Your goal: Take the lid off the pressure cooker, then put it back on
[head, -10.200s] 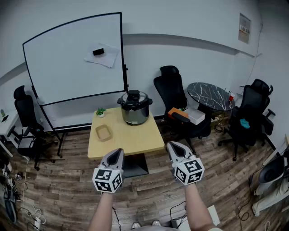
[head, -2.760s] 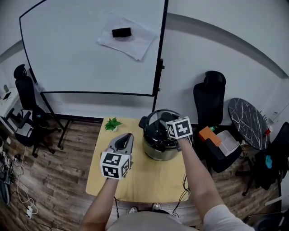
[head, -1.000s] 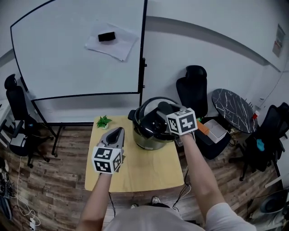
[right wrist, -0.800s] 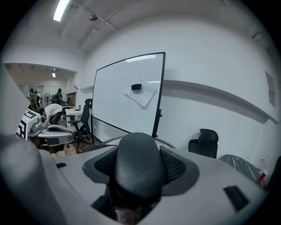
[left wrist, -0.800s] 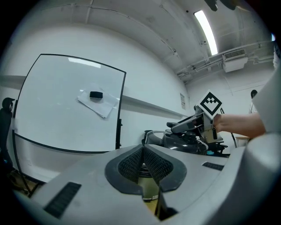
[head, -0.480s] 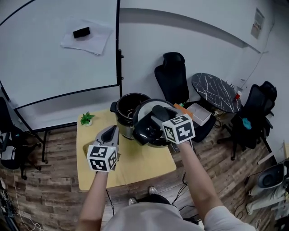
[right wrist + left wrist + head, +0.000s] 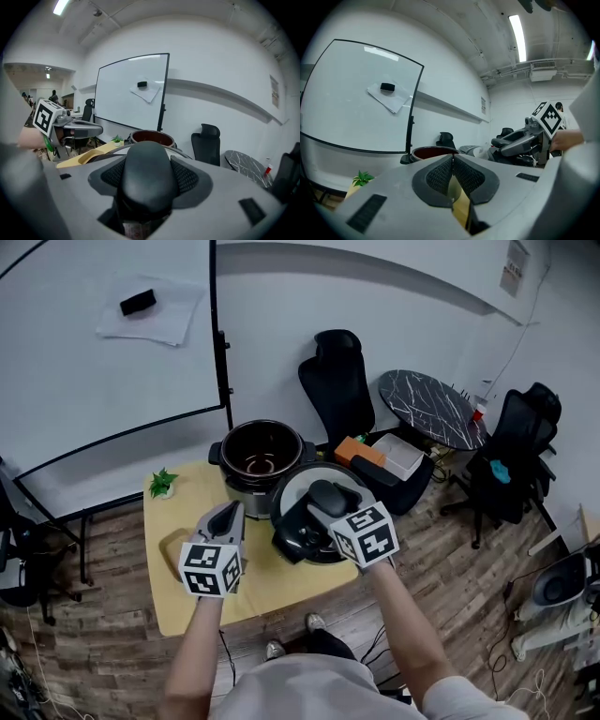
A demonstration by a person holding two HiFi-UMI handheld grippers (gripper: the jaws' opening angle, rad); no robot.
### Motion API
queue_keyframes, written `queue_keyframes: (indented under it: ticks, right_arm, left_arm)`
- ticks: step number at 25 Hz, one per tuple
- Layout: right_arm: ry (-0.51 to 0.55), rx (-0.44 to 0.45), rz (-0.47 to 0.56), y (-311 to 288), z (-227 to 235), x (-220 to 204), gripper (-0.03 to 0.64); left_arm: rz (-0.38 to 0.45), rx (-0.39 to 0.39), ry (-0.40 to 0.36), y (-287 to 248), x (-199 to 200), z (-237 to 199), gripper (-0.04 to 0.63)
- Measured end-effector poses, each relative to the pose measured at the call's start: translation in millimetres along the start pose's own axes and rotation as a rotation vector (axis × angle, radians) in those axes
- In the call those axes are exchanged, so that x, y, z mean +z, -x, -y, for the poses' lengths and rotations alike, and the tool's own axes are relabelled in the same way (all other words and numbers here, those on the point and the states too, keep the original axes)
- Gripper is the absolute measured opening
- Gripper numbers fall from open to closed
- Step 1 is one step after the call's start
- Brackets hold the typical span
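Note:
The open pressure cooker pot (image 7: 260, 454) stands at the back of the wooden table (image 7: 169, 601), its dark inside showing. My right gripper (image 7: 322, 505) is shut on the black handle (image 7: 146, 161) of the lid (image 7: 298, 486), which hangs tilted in front and to the right of the pot, above the table. The pot's rim (image 7: 151, 137) shows just beyond the handle in the right gripper view. My left gripper (image 7: 225, 519) hovers over the table left of the lid. Its jaws are shut with nothing between them, and the pot (image 7: 427, 152) lies ahead of them.
A small green plant (image 7: 162, 482) sits at the table's back left corner. A whiteboard (image 7: 103, 343) stands behind the table. A black office chair (image 7: 336, 371), an orange box (image 7: 360, 450) and a round marble table (image 7: 429, 407) are to the right. Wooden floor surrounds the table.
The lid has come off the cooker in my right gripper and moved down and toward me, to the pot's right front. The left gripper stayed shut and hovering.

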State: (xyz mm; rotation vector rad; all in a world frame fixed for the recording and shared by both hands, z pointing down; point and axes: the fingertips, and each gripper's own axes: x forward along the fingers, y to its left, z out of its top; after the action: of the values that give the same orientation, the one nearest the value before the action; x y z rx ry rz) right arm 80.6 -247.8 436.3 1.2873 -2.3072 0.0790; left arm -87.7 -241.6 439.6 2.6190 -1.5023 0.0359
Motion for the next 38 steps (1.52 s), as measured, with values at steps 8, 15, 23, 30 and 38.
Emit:
queue_keyframes:
  ticks: [8,15,23,30,38]
  right_arm:
    - [-0.038,0.010,-0.030,-3,-14,-46,0.284]
    - [-0.069,0.006,-0.064,-22,-21,-89,0.284]
    - [-0.088,0.001,-0.096,-49,-29,-129,0.284]
    - [-0.094,0.008,-0.142,-70,-37,-155,0.284]
    - [-0.110,0.006,-0.186,-83,-41,-175,0.282]
  left_arm:
    - [-0.029,-0.024,0.007,-2,-27,9,0.017]
    - [-0.049,-0.036,0.003,-2,-47,13,0.017]
    - [-0.053,-0.034,-0.002,-1,-58,14,0.017]
    - [-0.061,-0.027,0.002,2,-62,13,0.017]
    - [-0.038,-0.008,0.006,4,-56,5,0.017]
